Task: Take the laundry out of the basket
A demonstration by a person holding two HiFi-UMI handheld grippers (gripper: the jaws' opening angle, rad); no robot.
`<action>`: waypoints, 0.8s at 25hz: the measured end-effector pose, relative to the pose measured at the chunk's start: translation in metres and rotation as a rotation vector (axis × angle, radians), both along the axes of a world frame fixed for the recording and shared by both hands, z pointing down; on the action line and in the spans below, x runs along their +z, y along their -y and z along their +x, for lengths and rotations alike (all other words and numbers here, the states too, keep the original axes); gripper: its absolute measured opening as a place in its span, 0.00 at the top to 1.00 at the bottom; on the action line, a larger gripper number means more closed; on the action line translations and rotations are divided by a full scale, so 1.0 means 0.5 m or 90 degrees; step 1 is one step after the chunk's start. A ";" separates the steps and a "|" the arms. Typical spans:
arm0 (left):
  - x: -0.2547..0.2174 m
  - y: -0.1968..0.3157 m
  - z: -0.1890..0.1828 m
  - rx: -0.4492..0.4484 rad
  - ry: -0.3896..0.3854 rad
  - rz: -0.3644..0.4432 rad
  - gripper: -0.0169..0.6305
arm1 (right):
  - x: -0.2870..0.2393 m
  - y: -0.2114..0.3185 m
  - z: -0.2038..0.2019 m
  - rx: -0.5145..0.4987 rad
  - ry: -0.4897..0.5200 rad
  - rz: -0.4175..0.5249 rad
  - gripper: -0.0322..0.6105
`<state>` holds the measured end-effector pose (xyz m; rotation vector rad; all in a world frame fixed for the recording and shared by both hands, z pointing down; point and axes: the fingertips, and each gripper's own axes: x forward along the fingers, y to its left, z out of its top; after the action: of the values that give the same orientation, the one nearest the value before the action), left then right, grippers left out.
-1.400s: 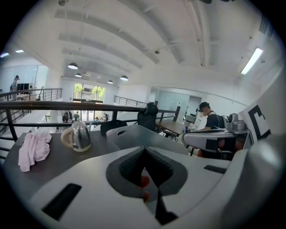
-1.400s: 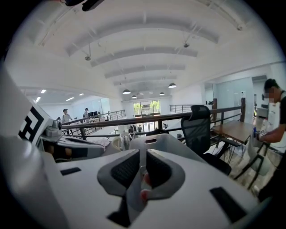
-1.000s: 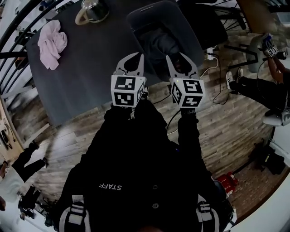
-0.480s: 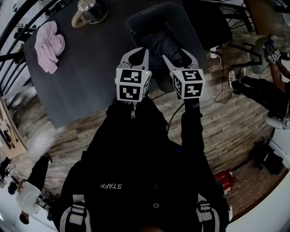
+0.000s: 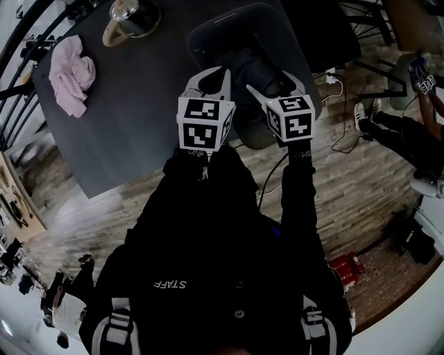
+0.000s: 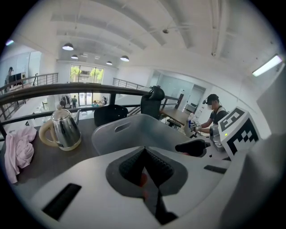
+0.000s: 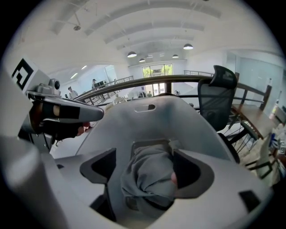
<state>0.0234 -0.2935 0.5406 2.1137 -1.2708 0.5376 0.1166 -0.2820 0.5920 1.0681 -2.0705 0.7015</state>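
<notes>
The grey plastic basket [image 5: 201,35] stands at the right end of the dark table [image 5: 132,111], and a crumpled grey garment [image 5: 250,68] lies inside it. My right gripper [image 5: 275,84] hangs over the basket's opening, its jaws open and just widened. In the right gripper view the grey garment [image 7: 149,176] sits in the gap between the pads [image 7: 190,172], below them, with the basket wall [image 7: 147,120] behind. My left gripper [image 5: 208,78] is beside it at the basket's near rim. Its pads [image 6: 134,163] meet with nothing between them, and it faces the basket [image 6: 134,129].
A pink cloth [image 5: 71,75] and a steel kettle [image 5: 132,12] are on the table's far left. Black office chairs [image 7: 219,96] stand behind the basket. A cable [image 5: 267,184] and a red object [image 5: 345,267] lie on the wood floor. A seated person [image 5: 406,132] is at right.
Both grippers have moved forward and down toward the basket. The right jaws have spread wider apart. The left jaws stayed shut.
</notes>
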 end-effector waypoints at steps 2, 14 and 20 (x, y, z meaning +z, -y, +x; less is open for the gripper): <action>0.006 0.007 0.001 -0.001 0.006 -0.008 0.98 | 0.015 0.003 0.005 0.000 -0.001 -0.017 0.32; 0.036 0.027 0.012 0.010 0.015 -0.037 0.98 | 0.193 0.024 0.046 -0.039 -0.077 -0.140 0.05; 0.037 0.027 0.011 0.008 0.019 -0.044 0.98 | 0.237 0.023 0.040 -0.043 -0.084 -0.176 0.05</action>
<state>0.0288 -0.3070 0.5590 2.0646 -1.2374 0.6117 0.1364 -0.2936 0.7106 0.8612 -1.8257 0.8333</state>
